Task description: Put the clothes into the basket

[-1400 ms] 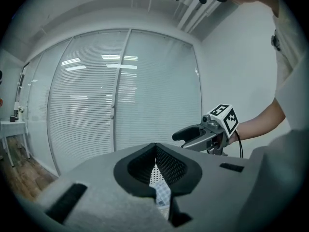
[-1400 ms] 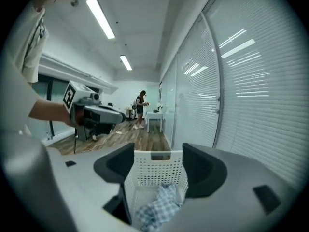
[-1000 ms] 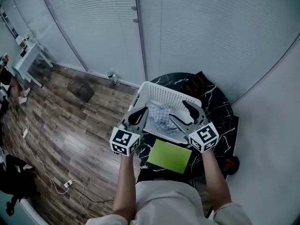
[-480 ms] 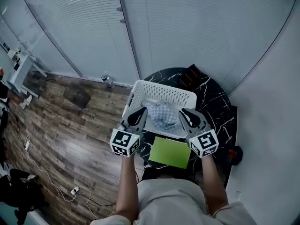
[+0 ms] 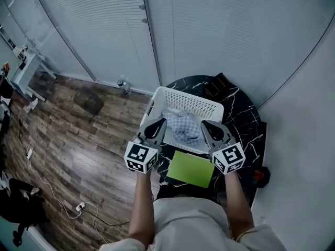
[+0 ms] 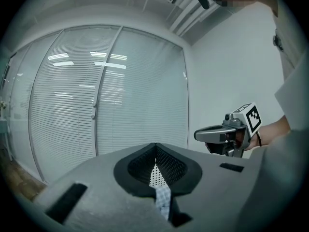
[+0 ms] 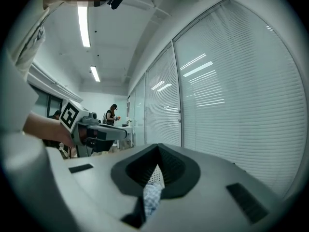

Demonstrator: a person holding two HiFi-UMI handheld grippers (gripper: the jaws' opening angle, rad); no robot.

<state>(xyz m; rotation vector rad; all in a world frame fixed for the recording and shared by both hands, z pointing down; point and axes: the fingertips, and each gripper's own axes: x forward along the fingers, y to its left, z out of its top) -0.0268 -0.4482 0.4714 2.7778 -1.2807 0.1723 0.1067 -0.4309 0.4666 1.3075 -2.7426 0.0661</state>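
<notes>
A white perforated basket (image 5: pixel 184 101) stands on a round black marble table (image 5: pixel 242 114). A blue checked cloth (image 5: pixel 180 127) lies crumpled inside it. My left gripper (image 5: pixel 157 124) hovers over the basket's near left rim with its jaws together and nothing between them. My right gripper (image 5: pixel 207 126) hovers over the near right rim, jaws shut and empty. In the left gripper view the shut left gripper (image 6: pixel 155 148) leaves a thin slit showing the cloth (image 6: pixel 163 199) below. The right gripper view shows the right gripper (image 7: pixel 157 150) likewise shut, with the cloth (image 7: pixel 151 197) beyond it.
A green sheet (image 5: pixel 190 169) lies on the table between the basket and the person. A dark object (image 5: pixel 215 85) sits at the table's far edge. Blinds cover the glass wall behind. A bottle (image 5: pixel 123 83) and cables lie on the wooden floor at left.
My right gripper's jaws have gone from wide open over the basket to shut, and it has drawn back toward the near rim. The left gripper stays shut.
</notes>
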